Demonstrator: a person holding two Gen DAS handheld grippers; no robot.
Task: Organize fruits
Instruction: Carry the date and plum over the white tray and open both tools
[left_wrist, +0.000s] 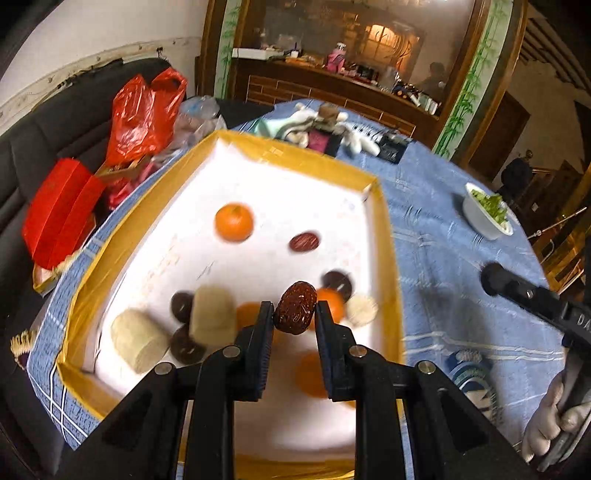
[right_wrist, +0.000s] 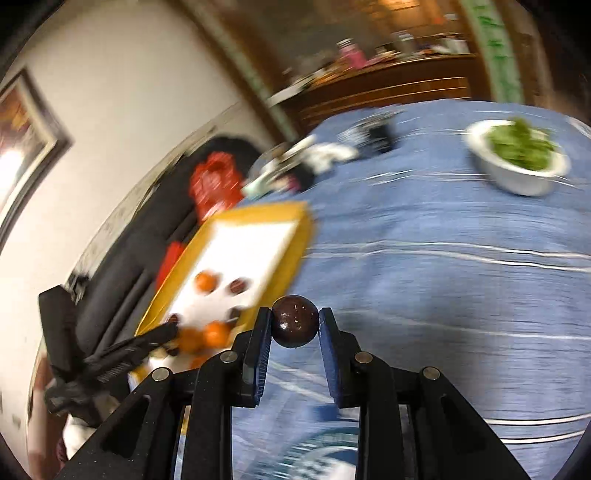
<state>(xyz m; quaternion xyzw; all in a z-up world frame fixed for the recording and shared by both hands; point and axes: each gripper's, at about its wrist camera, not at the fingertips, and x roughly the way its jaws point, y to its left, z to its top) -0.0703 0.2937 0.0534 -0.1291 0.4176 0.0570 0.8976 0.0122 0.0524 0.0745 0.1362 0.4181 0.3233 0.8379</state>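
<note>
A wrinkled red date (left_wrist: 296, 308) is pinched at the tips of the left gripper (left_wrist: 294, 314), held clear above the yellow-rimmed tray (left_wrist: 388, 236) at frame centre, probably so it can be carried to its own group. A smooth dark round fruit (right_wrist: 295, 321) is clamped in the right gripper (right_wrist: 295, 325) over the blue tablecloth (right_wrist: 443, 295), right of the tray. Oranges (left_wrist: 234, 222), dark fruits and pale cylinders are left mixed in the tray's lower half, so sorting is judged unfinished.
</note>
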